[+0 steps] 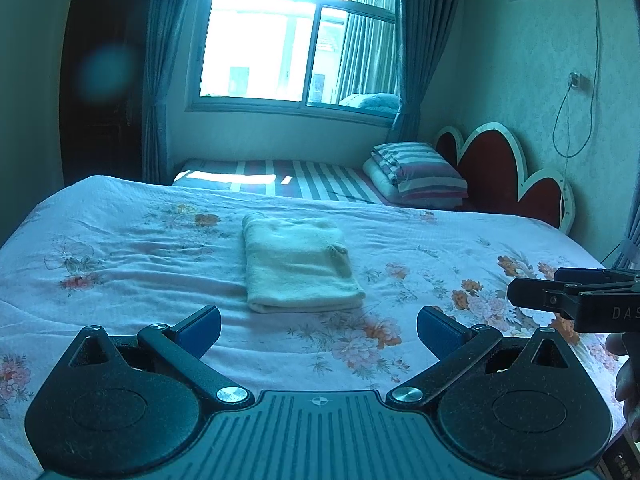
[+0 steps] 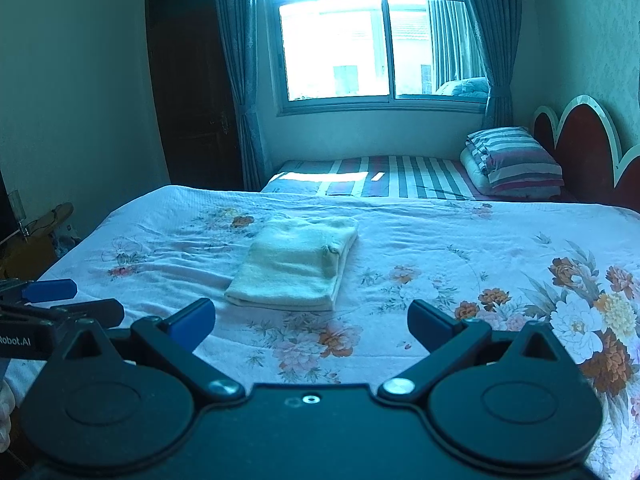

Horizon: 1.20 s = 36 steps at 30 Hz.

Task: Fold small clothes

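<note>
A pale cream garment [image 1: 298,266] lies folded into a neat rectangle on the floral bed sheet [image 1: 120,280]. It also shows in the right wrist view [image 2: 298,268]. My left gripper [image 1: 319,330] is open and empty, held above the sheet a short way in front of the garment. My right gripper [image 2: 311,326] is open and empty too, also short of the garment. The right gripper shows at the right edge of the left wrist view [image 1: 576,296]; the left gripper shows at the left edge of the right wrist view [image 2: 60,300].
A second bed with a striped mattress [image 1: 304,182] and a folded striped quilt [image 1: 418,174] stands behind, under a bright window [image 1: 296,36]. A red headboard [image 1: 504,172] is at the right. A dark door [image 2: 192,84] is at the left.
</note>
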### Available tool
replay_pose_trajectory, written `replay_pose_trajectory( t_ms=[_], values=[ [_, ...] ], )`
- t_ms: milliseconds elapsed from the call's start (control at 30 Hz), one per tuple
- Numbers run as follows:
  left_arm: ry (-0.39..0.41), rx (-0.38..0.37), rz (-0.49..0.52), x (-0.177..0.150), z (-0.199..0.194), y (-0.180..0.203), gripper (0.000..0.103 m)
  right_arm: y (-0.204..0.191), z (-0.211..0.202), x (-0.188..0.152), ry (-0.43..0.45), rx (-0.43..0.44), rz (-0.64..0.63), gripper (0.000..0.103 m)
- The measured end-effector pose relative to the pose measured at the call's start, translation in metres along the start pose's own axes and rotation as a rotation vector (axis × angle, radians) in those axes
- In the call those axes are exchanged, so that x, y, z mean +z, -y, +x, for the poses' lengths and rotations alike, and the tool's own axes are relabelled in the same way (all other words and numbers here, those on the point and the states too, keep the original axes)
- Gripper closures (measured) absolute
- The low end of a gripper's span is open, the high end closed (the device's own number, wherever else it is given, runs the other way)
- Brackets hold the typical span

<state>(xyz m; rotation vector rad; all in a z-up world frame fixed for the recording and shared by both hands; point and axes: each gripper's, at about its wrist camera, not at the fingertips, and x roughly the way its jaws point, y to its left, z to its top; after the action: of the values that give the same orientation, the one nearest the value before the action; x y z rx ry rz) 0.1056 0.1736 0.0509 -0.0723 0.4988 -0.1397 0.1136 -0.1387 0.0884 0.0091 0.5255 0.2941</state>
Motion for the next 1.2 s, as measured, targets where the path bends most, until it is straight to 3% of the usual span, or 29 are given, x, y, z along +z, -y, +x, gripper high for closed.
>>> replay_pose_trajectory(
  t_ms=[1200],
  values=[
    [0.041, 0.0, 0.023, 0.01, -0.004, -0.001, 0.0, -0.004, 0.007, 0.011, 0.024, -0.006, 0.009, 0.001]
  ],
)
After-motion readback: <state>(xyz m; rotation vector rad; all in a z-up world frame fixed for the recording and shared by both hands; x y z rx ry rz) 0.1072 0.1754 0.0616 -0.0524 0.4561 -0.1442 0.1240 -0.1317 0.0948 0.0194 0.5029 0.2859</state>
